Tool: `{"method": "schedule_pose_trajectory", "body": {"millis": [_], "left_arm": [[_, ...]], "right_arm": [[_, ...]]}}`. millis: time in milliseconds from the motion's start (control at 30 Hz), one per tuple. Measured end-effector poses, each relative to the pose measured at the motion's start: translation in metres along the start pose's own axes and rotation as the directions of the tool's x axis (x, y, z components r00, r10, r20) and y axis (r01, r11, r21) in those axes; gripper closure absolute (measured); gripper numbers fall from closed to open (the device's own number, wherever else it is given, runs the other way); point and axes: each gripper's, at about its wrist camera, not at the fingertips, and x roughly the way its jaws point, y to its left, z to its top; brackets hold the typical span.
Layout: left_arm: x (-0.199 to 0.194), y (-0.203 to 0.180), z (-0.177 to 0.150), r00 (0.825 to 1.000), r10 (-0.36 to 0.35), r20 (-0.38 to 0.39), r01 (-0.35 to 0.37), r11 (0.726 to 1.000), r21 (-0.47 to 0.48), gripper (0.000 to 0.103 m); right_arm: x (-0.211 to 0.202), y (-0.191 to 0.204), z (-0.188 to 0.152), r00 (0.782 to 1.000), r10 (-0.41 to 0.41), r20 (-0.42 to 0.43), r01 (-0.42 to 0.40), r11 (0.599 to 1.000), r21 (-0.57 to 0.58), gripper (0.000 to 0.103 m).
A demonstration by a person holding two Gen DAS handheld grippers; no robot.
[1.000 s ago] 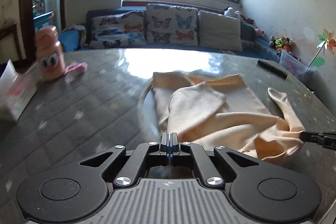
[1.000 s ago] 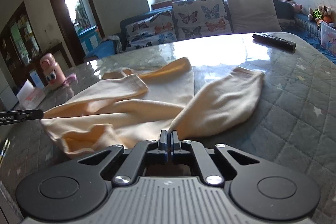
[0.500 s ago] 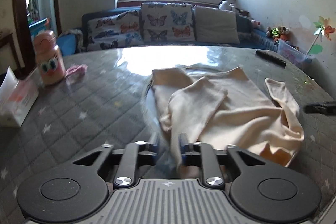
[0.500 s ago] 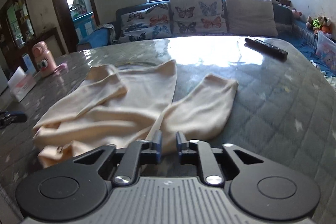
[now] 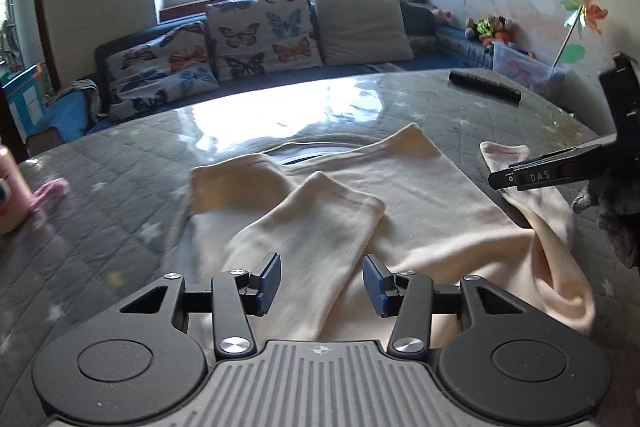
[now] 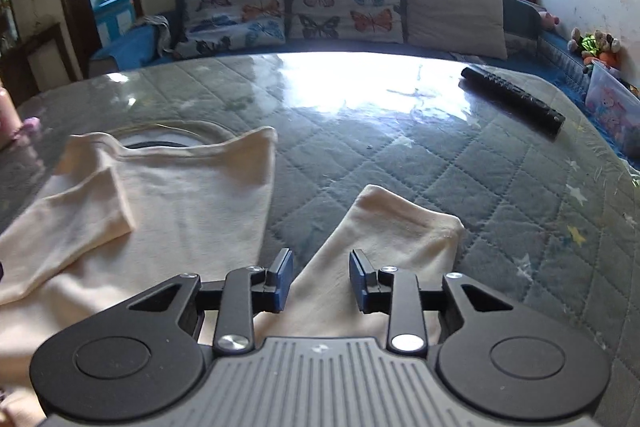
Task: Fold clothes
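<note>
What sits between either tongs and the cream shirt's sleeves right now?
Nothing visible. The left tongs are opening directly over the folded-in sleeve, the right tongs are opening over the spread sleeve. The remote control lies far off.

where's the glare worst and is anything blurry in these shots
Left wrist view: window glare washes out the table behind the cream shirt; the pink bottle at the left edge smears. Right wrist view: the same glare beside the remote; straight edges bow.

- Right gripper [image 6: 320, 281], lower centre, jaws opening above a cream cotton sleeve [image 6: 400, 227], not pressing it.
- Cream long-sleeved top [image 6: 192, 203] spread at left on grey quilted table [image 6: 440, 163].
- Black remote control [image 6: 512, 99], upper right.
</note>
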Motion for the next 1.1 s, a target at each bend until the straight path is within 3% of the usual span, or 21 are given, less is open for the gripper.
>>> {"method": "schedule_pose_trajectory", "body": {"millis": [233, 267, 300, 333, 367, 433, 500, 667, 800, 1100], "left_arm": [[0.046, -0.01, 0.004, 0.998, 0.007, -0.058, -0.005, 1.0, 0.029, 0.054], [0.05, -0.01, 0.003, 0.998, 0.011, -0.062, -0.009, 0.999, 0.034, 0.054], [0.052, -0.01, 0.002, 0.998, 0.015, -0.055, -0.013, 0.999, 0.04, 0.055], [0.052, -0.009, 0.001, 0.999, 0.016, -0.045, -0.014, 0.999, 0.045, 0.06], [0.052, -0.008, 0.001, 0.999, 0.017, -0.039, -0.015, 0.999, 0.047, 0.074], [0.049, -0.004, 0.002, 0.999, 0.018, -0.031, -0.017, 0.999, 0.034, 0.091], [0.044, 0.002, 0.003, 1.0, 0.021, -0.017, -0.02, 1.0, 0.017, 0.097], [0.004, 0.028, 0.007, 0.996, 0.057, 0.075, -0.053, 0.997, -0.051, 0.098], [-0.041, 0.067, 0.001, 0.982, 0.129, 0.137, -0.107, 0.982, -0.154, 0.099], [-0.124, 0.146, -0.053, 0.941, 0.311, 0.131, -0.245, 0.897, -0.367, 0.099]], "right_arm": [[0.006, 0.005, -0.001, 0.999, -0.038, 0.014, 0.039, 0.997, -0.069, 0.074], [0.006, 0.006, -0.001, 0.999, -0.044, 0.016, 0.045, 0.996, -0.076, 0.076], [0.006, 0.006, -0.001, 0.999, -0.05, 0.018, 0.052, 0.995, -0.082, 0.085], [0.006, 0.006, 0.0, 0.998, -0.057, 0.02, 0.058, 0.994, -0.088, 0.091], [0.005, 0.005, 0.0, 0.998, -0.059, 0.021, 0.06, 0.995, -0.085, 0.094], [0.003, 0.001, -0.001, 0.998, -0.054, 0.026, 0.055, 0.996, -0.067, 0.098], [-0.005, -0.004, -0.002, 0.998, -0.051, 0.043, 0.053, 0.997, -0.048, 0.099], [-0.037, -0.02, -0.007, 0.993, -0.049, 0.107, 0.049, 0.999, 0.006, 0.1], [-0.073, -0.039, -0.02, 0.984, -0.071, 0.161, 0.061, 0.996, 0.067, 0.1], [-0.13, -0.072, -0.069, 0.972, -0.118, 0.203, 0.077, 0.977, 0.2, 0.1]]}}
